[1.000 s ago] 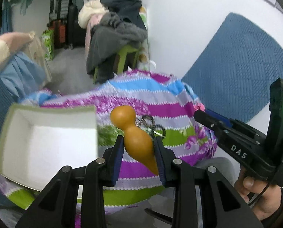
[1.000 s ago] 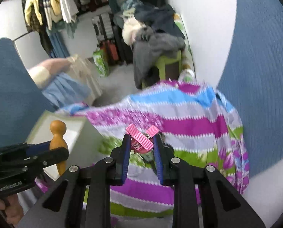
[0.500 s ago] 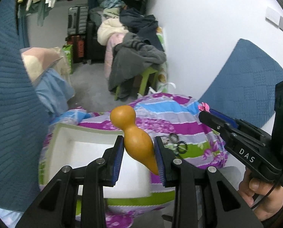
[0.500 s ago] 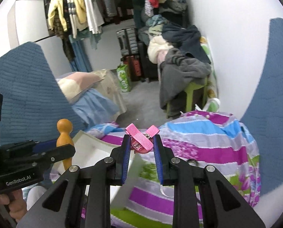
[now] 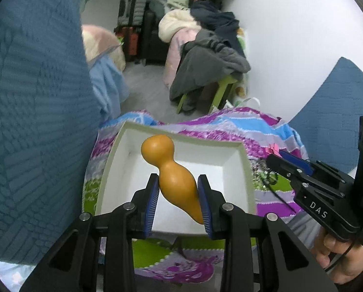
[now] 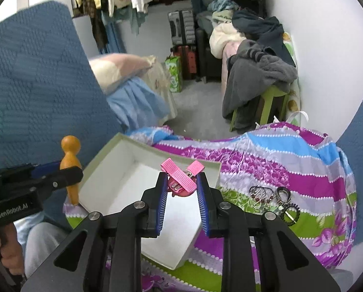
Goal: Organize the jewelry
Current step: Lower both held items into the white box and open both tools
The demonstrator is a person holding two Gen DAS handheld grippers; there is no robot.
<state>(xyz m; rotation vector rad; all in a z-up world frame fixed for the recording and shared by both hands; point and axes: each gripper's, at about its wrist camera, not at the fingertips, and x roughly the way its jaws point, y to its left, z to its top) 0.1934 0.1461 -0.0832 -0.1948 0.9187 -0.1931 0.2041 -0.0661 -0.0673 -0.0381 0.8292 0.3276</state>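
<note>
Left gripper [image 5: 179, 200] clamps gourd [image 5: 171, 170] at smooth belly (likely slippery, light); right gripper [image 6: 182, 189] pinches pink hair clip [image 6: 181, 176], both above white box [image 6: 113, 185].

A striped floral cloth [image 6: 291, 168] in purple, blue and green covers the supporting surface. On it, at about 9 o'clock, sits an open white box [image 6: 123, 170], its inside bare. At about 3 o'clock lies a small tangle of dark bracelets and hair ties [image 6: 276, 199], near the box but apart.
</note>
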